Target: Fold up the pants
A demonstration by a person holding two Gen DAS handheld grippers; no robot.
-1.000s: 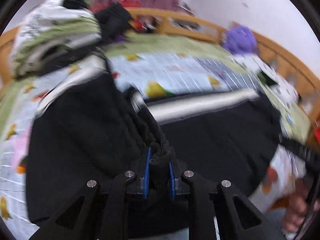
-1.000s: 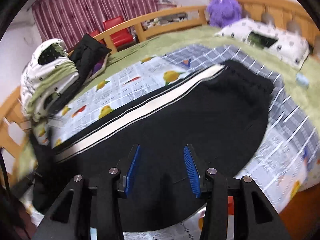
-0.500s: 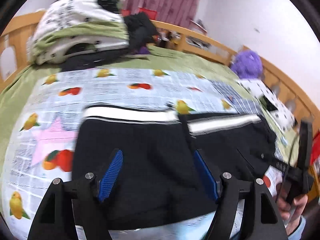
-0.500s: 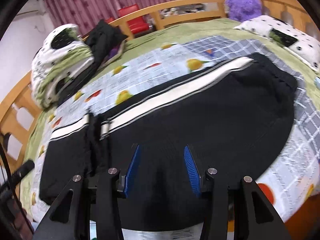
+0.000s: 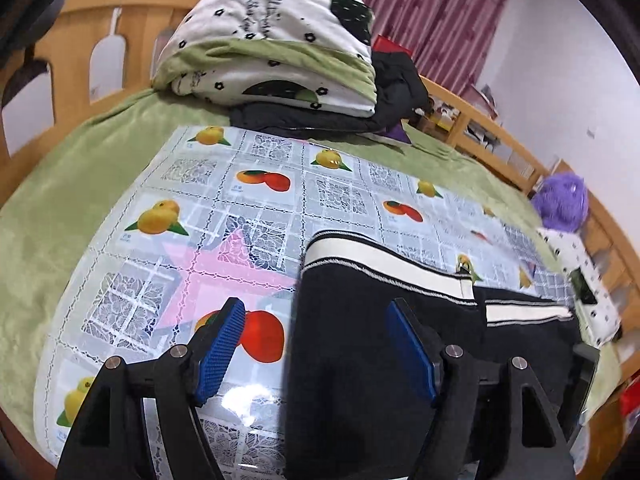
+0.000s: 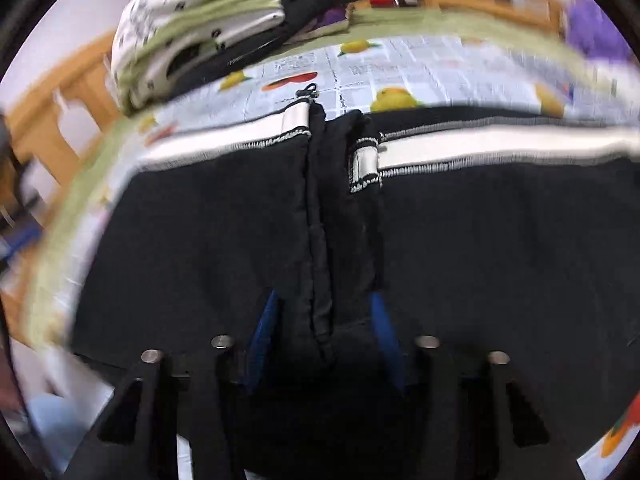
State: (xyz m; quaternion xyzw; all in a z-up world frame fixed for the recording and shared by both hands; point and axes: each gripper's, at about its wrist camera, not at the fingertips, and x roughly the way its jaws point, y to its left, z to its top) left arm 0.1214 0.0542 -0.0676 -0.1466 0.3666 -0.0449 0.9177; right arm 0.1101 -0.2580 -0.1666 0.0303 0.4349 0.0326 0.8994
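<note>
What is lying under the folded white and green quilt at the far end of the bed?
A dark garment shows beneath the quilt, on the green blanket. Anything further underneath is covered.

Pants on the mat — bedding pile behind.

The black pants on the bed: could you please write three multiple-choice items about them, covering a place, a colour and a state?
1. Where does the folded quilt lie?
A. at the far end of the bed, past the pants
B. on the pants
C. on the floor

2. What colour is the pants' side stripe?
A. red
B. white
C. yellow

3. How does the right tool stand?
A. wide open over bare cloth
B. out of view
C. shut on a bunched ridge of the pants

Answers:
1 A, it sits beyond the fruit-print cloth.
2 B, a white band runs along the black fabric.
3 C, having just been closing, its blue pads flank the gathered fabric.
</note>
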